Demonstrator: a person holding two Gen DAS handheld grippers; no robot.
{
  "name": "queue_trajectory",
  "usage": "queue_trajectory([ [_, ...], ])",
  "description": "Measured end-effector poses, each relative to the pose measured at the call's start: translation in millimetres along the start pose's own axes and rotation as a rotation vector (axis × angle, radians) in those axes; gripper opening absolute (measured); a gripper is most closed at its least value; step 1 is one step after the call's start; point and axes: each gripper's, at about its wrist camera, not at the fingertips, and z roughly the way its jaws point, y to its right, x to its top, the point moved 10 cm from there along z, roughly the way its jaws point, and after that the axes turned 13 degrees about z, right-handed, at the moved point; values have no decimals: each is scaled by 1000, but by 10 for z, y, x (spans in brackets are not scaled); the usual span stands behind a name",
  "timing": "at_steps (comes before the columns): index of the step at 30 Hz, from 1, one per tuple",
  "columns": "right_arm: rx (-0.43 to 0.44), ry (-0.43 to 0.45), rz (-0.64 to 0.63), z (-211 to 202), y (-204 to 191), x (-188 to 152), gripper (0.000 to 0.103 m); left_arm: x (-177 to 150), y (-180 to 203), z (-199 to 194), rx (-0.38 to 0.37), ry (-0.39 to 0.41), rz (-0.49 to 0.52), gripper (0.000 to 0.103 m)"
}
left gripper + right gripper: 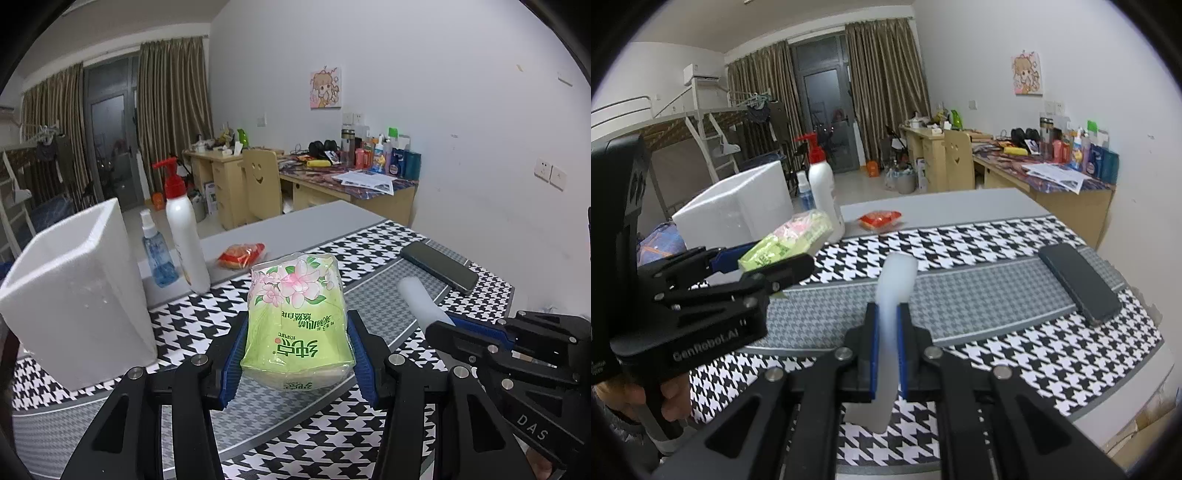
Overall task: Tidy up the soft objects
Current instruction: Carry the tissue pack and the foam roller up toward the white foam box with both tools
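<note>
My left gripper [295, 350] is shut on a green flowered tissue pack [295, 317] and holds it above the houndstooth mat. The pack also shows in the right wrist view [786, 240], held in the left gripper [768, 262]. My right gripper [887, 350] is shut on a white foam stick [892, 295], which points forward over the mat. The stick [421, 299] and the right gripper [454, 325] show at the right of the left wrist view. A white foam box [74, 295], open at the top, stands left of the left gripper; it also shows in the right wrist view [738, 206].
A white pump bottle [183, 236] and a small blue spray bottle [157, 254] stand behind the box. A red snack packet [242, 254] lies on the grey table. A black phone [439, 267] lies on the mat [295, 424] at the right. Desks and a chair stand beyond.
</note>
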Motion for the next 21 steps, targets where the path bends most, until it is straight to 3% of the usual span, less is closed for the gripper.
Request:
queue_trajectory([
  [21, 31, 66, -30, -124, -129, 239, 11, 180, -125, -202, 45, 35, 15, 53],
])
